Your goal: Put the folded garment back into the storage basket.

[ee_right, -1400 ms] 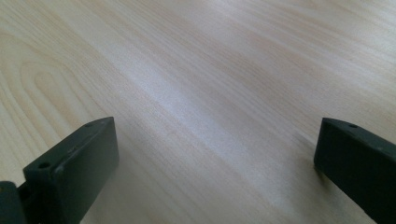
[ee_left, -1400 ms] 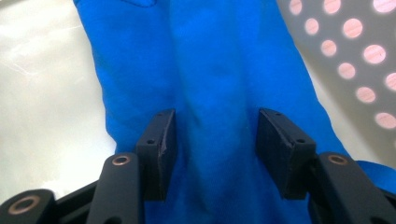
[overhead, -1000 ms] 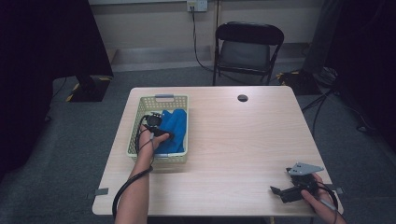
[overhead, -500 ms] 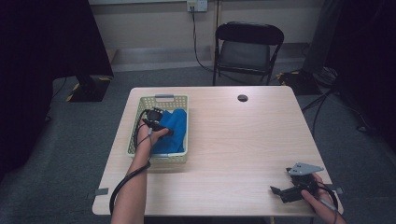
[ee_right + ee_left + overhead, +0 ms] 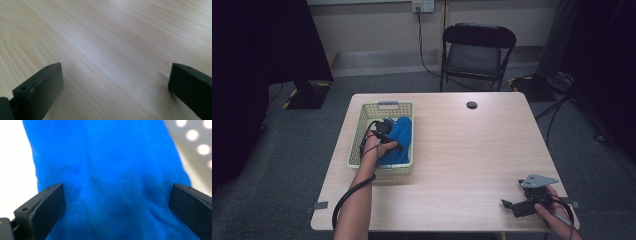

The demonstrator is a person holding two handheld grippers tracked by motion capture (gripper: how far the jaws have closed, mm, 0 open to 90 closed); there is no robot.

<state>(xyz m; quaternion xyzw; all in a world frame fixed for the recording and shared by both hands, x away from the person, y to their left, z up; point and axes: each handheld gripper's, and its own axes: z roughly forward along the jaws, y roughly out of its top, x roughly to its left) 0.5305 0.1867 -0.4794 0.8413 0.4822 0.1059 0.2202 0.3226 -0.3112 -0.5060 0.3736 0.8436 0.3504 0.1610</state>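
The right gripper (image 5: 512, 205) rests on the pale wooden table (image 5: 472, 155) near the front edge, jaws wide apart with nothing between them. Farther back, a yellow plastic basket (image 5: 362, 125) holds a bright blue cloth (image 5: 401, 137). The left gripper (image 5: 388, 124) sits in the basket over the cloth; its jaws have just been opening and now stand wide, the cloth between them. A black folding chair (image 5: 477, 50) stands behind.

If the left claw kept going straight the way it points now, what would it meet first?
Most likely the blue cloth in the basket: it lies straight ahead between the open left claw's jaws, though the remaining gap is unclear.
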